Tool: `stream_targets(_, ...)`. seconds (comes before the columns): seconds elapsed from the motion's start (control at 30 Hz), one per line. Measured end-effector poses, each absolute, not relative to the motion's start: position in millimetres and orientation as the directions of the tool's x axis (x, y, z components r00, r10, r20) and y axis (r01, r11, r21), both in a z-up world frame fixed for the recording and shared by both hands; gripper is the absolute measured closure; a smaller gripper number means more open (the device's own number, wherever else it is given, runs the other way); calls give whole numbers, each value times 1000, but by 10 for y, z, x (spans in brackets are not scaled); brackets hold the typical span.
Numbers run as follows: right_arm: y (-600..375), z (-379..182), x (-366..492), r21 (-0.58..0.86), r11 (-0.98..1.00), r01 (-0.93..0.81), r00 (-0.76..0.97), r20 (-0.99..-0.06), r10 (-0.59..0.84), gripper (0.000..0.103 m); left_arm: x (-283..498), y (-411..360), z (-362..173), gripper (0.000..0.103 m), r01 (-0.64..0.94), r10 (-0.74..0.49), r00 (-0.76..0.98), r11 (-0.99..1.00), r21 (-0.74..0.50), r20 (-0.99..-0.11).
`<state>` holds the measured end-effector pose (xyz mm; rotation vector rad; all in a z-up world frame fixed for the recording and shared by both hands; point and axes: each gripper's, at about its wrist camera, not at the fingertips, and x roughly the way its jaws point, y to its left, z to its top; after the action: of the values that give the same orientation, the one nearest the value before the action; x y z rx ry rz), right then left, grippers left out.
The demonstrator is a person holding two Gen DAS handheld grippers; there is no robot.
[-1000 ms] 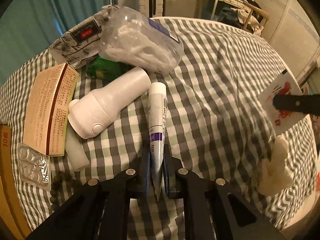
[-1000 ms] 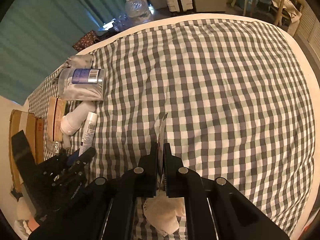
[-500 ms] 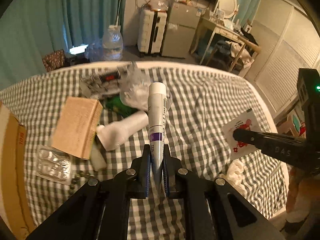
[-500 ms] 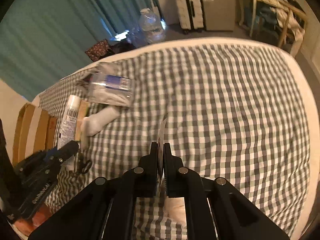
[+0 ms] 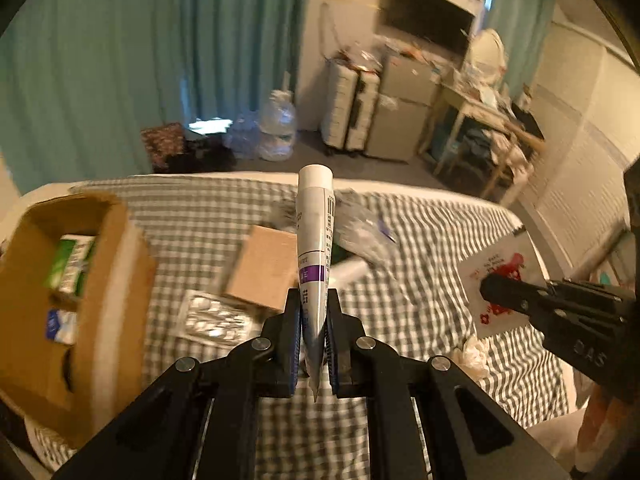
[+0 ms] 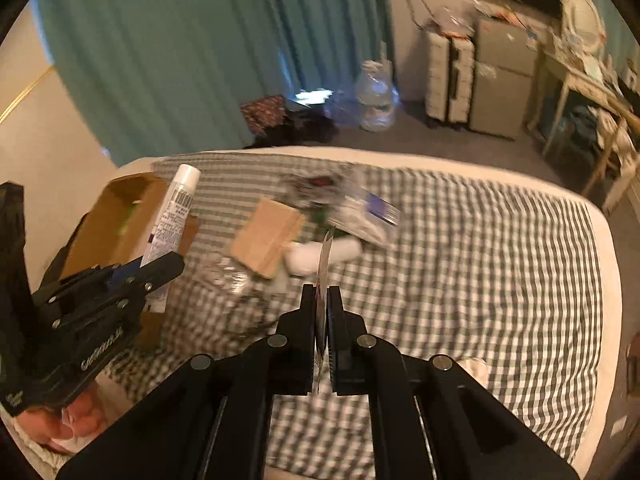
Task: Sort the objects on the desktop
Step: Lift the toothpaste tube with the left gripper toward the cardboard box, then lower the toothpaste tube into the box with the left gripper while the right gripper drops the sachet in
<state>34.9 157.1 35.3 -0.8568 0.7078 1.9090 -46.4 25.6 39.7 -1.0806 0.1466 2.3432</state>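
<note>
Bed with checked cover: tan carton, blister pack, white bottle, crumpled tissue, open cardboard box at edge.

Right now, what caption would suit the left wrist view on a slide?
Left gripper holds a white tube above a checked cloth, beside an open cardboard box.

Teal curtains, wall TV, suitcases, cluttered desk, grey floor

White purple-banded tube and flat card held aloft.
</note>
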Motion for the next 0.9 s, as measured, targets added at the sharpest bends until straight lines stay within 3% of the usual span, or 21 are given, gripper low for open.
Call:
stream_targets(0.4,1196,703,-1138,109,-669,-735,-502,-751,429,98,-792,-1222,739,93,-188,234,-713,-972,-142,-661)
stream_targets(0.63,1128,561,-2032,137,-771,-622,-566,-759,322,98,-1107,-1936,430,93,-6,132,-658,-985,-170,-741)
stream_targets(0.9,1340,147,-2827,216,-793,-570,-572,-797,195,98,-1346,-2364,92,93,69,122,-600,-977,-204,-791)
